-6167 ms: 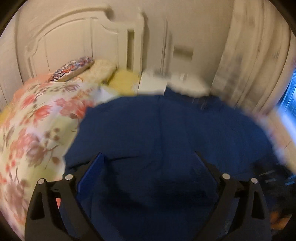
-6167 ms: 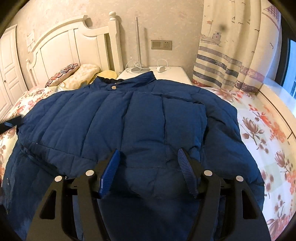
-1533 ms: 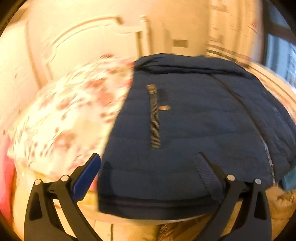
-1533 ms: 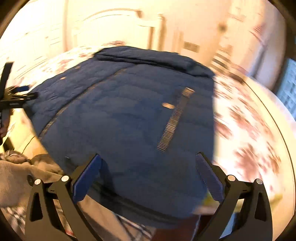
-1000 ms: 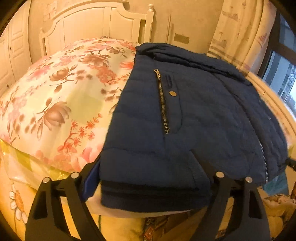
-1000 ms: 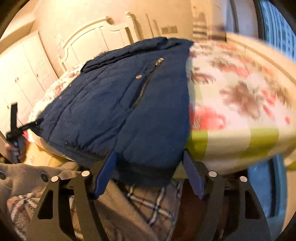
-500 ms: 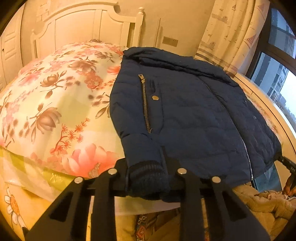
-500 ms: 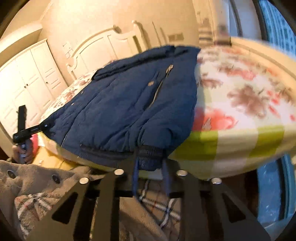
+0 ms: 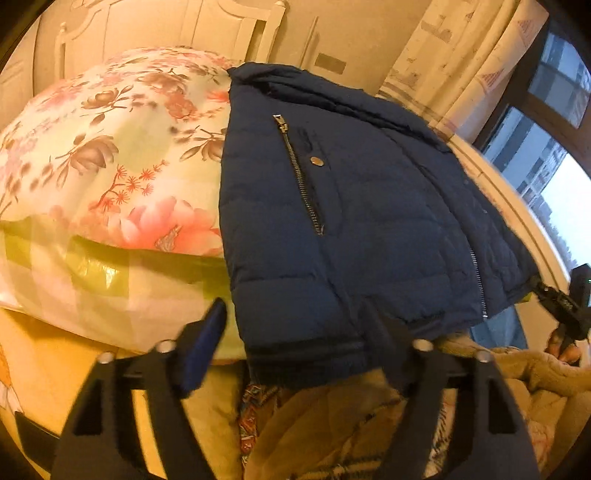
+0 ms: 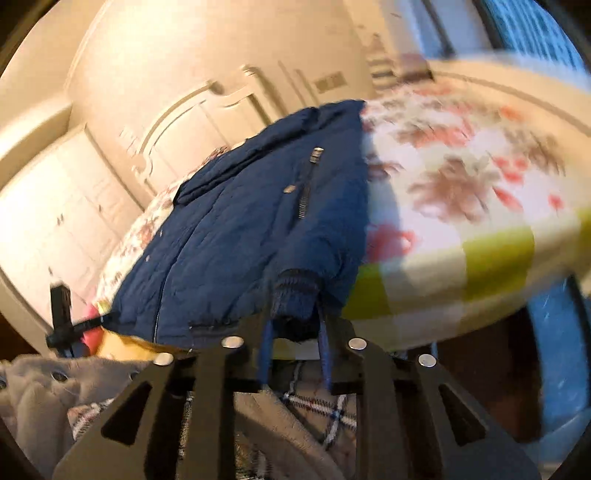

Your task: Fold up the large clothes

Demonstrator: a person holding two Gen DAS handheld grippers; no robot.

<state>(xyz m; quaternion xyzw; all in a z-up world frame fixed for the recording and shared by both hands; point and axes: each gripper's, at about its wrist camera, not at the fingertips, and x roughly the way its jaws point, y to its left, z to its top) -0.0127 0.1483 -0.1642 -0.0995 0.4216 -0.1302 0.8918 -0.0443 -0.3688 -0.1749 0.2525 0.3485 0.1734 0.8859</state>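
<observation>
A navy padded jacket (image 9: 351, 206) lies front-up on the floral bed cover (image 9: 110, 166), its hem hanging over the near bed edge. My left gripper (image 9: 295, 314) is open and its jaws are still opening. The knit hem lies loosely between them, and the left pad (image 9: 207, 332) stands off the cloth. In the right wrist view, my right gripper (image 10: 295, 314) pinches the bunched hem corner of the jacket (image 10: 229, 229). Its jaws are starting to open, with the cloth still pressed between the pads. Each gripper also shows small at the other view's edge.
A white headboard (image 9: 236, 29) and a curtain (image 9: 461, 55) stand behind the bed, with a window (image 9: 546, 129) at the right. White wardrobe doors (image 10: 55, 221) line the far side. The person's fleece and plaid clothing (image 10: 314, 406) fills the space below both grippers.
The left gripper, shut on the hem corner half a second ago, has spread wide and let the cloth drop flat. The right gripper keeps its pinch and has tilted.
</observation>
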